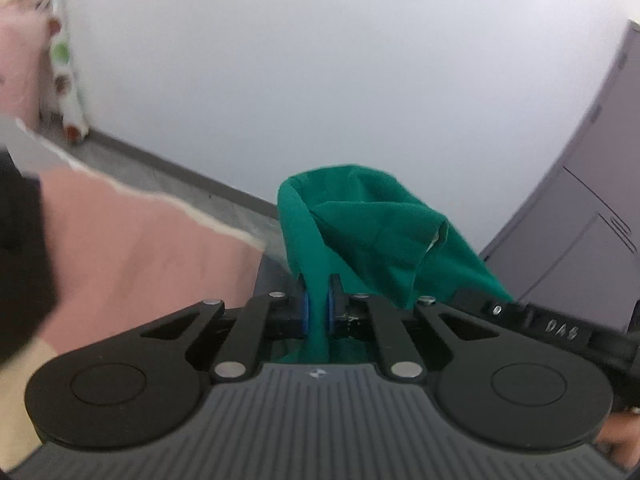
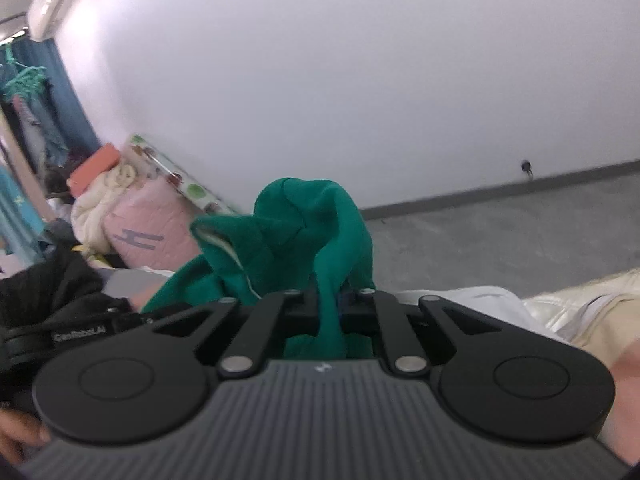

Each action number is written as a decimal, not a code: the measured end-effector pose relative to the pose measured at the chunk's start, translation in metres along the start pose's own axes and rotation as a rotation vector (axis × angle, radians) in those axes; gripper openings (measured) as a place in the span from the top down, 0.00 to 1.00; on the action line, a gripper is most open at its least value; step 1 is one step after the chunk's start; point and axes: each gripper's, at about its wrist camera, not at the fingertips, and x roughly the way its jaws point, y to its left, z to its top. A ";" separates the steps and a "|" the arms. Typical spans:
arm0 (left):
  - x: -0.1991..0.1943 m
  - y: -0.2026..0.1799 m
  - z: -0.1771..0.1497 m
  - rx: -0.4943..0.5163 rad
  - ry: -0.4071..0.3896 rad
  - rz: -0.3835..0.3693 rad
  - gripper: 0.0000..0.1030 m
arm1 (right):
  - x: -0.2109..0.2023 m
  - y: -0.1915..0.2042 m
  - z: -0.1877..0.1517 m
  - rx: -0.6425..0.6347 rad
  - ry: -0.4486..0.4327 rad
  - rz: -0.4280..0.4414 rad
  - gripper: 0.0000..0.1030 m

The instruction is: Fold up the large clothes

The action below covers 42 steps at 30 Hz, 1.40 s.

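A green garment (image 1: 360,224) is held up in the air, bunched above both grippers. My left gripper (image 1: 319,312) is shut on a fold of it, the cloth pinched between the blue pads (image 1: 305,312). My right gripper (image 2: 329,308) is shut on another fold of the same green garment (image 2: 304,220). The right gripper also shows at the right edge of the left wrist view (image 1: 560,326), and the left gripper at the left edge of the right wrist view (image 2: 76,336), both close together. The garment's lower part is hidden below the grippers.
A pink sheet (image 1: 140,248) covers a surface at the left. A grey cabinet (image 1: 592,208) stands at the right. A white wall (image 2: 360,80) and grey floor (image 2: 520,232) lie ahead. Piled bedding (image 2: 132,216) sits at the left, and pale cloth (image 2: 580,304) at the right.
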 end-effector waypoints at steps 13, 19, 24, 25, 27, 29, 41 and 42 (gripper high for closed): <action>-0.228 -0.068 -0.039 0.227 -0.092 0.020 0.91 | -0.207 0.076 -0.029 -0.183 -0.166 0.092 0.92; -0.316 -0.087 -0.125 0.259 -0.037 0.031 0.91 | -0.291 0.100 -0.091 -0.252 -0.171 0.069 0.91; -0.353 -0.082 -0.212 0.268 0.060 0.043 0.91 | -0.324 0.095 -0.159 -0.182 -0.089 0.039 0.91; -0.358 -0.078 -0.226 0.253 0.072 0.043 0.91 | -0.327 0.094 -0.172 -0.164 -0.069 0.034 0.91; -0.369 -0.072 -0.247 0.224 0.077 0.037 0.91 | -0.332 0.090 -0.196 -0.141 -0.024 0.024 0.91; -0.374 -0.066 -0.260 0.206 0.071 0.041 0.90 | -0.335 0.090 -0.215 -0.141 0.018 0.004 0.89; -0.383 -0.046 -0.266 0.094 -0.008 -0.114 0.44 | -0.344 0.085 -0.235 -0.100 0.046 0.023 0.48; -0.383 -0.045 -0.265 0.087 -0.012 -0.129 0.43 | -0.344 0.084 -0.233 -0.090 0.041 0.041 0.48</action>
